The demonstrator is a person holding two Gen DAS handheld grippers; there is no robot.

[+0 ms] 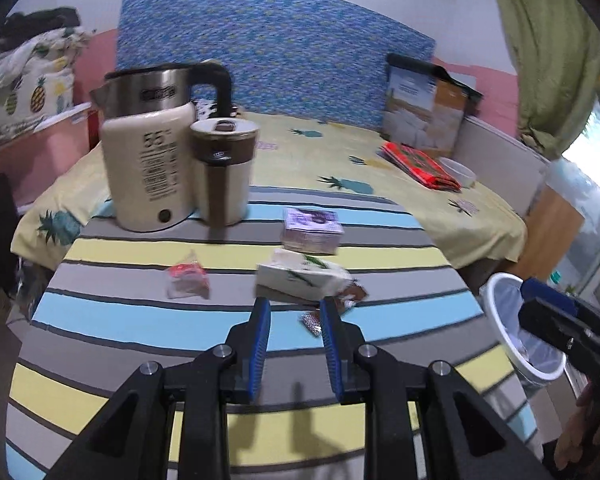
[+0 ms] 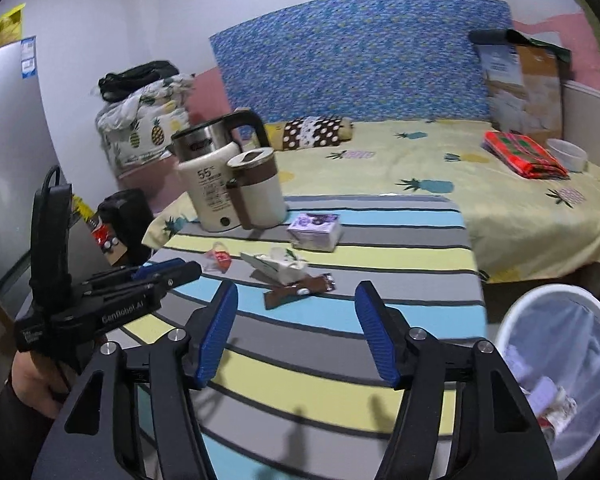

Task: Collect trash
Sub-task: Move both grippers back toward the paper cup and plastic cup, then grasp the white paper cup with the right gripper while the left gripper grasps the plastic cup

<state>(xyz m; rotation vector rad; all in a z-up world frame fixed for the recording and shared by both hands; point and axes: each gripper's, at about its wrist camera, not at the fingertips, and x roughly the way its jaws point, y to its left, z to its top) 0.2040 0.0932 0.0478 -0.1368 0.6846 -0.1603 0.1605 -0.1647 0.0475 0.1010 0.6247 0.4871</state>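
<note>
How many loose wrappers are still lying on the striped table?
3 that I can make out: a clear-and-red wrapper left of the tissue pack, a brown wrapper right in front of it, and a small shiny wrapper nearer. The pack may hide more.

Smeared by motion blur on the table (image 1: 140, 316), the small red wrapper (image 1: 188, 278) with print unreadable, half hidden behind a blue finger the tiny foil scrap (image 1: 310, 322), cut by the picture's edge the white bin (image 2: 560, 360).
</note>
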